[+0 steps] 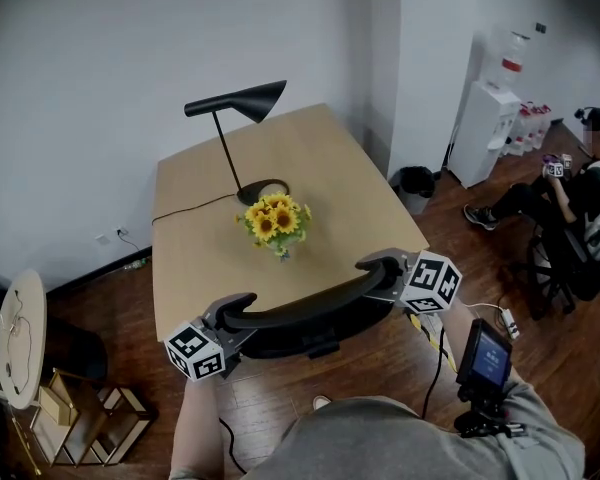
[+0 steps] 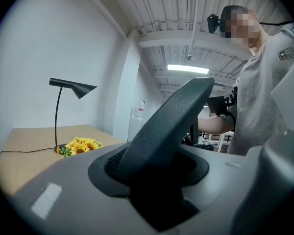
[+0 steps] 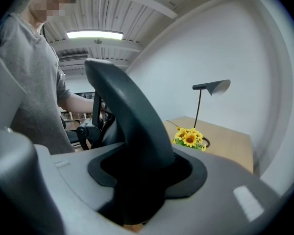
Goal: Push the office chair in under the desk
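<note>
The black office chair's curved backrest top (image 1: 305,308) lies along the near edge of the wooden desk (image 1: 320,148), with the seat mostly hidden under the desktop. My left gripper (image 1: 232,313) holds the backrest's left end and my right gripper (image 1: 382,266) holds its right end. In the left gripper view the black rim (image 2: 171,121) runs out from between the jaws of the left gripper (image 2: 157,180). In the right gripper view the same rim (image 3: 127,116) fills the gap of the right gripper (image 3: 137,175). Both pairs of jaws are closed against it.
A black desk lamp (image 1: 235,103) and a sunflower bunch (image 1: 275,220) stand on the desk. A bin (image 1: 415,183) and a water dispenser (image 1: 485,128) are at the right wall, where a person (image 1: 580,183) sits. A round white table (image 1: 20,338) and a wooden rack (image 1: 90,418) stand left.
</note>
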The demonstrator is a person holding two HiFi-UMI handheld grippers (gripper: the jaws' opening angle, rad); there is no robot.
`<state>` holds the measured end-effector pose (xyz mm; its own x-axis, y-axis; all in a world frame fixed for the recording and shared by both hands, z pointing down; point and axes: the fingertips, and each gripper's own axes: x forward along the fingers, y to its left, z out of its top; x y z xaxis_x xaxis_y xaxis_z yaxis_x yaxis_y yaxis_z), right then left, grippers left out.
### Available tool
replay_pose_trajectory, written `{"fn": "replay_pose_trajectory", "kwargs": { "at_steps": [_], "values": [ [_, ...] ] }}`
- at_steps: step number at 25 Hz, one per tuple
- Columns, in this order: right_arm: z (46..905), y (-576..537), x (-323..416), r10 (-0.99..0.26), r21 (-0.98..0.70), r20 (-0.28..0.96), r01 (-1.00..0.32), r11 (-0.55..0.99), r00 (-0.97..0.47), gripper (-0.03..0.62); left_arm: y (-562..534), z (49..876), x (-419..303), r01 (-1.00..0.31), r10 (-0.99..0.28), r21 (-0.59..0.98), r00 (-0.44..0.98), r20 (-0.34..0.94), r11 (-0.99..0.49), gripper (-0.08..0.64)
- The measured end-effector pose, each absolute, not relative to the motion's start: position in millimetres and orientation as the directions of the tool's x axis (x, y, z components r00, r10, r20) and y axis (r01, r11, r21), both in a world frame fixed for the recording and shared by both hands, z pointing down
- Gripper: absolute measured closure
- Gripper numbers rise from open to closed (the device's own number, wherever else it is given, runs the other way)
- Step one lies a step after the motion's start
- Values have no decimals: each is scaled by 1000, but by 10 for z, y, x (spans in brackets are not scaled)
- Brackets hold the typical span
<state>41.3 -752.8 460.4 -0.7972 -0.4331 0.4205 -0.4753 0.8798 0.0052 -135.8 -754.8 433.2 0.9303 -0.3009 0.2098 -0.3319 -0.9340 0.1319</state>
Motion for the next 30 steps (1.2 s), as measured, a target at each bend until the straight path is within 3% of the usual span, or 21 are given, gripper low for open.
{"fn": "replay_pose_trajectory", "kwargs": {
  "at_steps": [8,17,24,30],
  "values": [
    [4582,-7411,405,-429,27,406,-459,888,-807,371,-7505,4256,-1412,-359,-336,124,926,170,-925,301],
    [4505,-7336,434,-556,76,353,-569,819,-752,284,-7403,4063,-1738,-464,-461,85,886,60,-882,278],
    [4203,-7267,631,-671,131,257,-663,737,-695,281,-7154,4014,-2125,-617,-621,100,784,-6,-780,279],
    [4199,-6918,757,-663,135,241,-652,746,-709,297,-6635,4123,-1984,-664,-674,146,738,-30,-733,314]
  ]
}}
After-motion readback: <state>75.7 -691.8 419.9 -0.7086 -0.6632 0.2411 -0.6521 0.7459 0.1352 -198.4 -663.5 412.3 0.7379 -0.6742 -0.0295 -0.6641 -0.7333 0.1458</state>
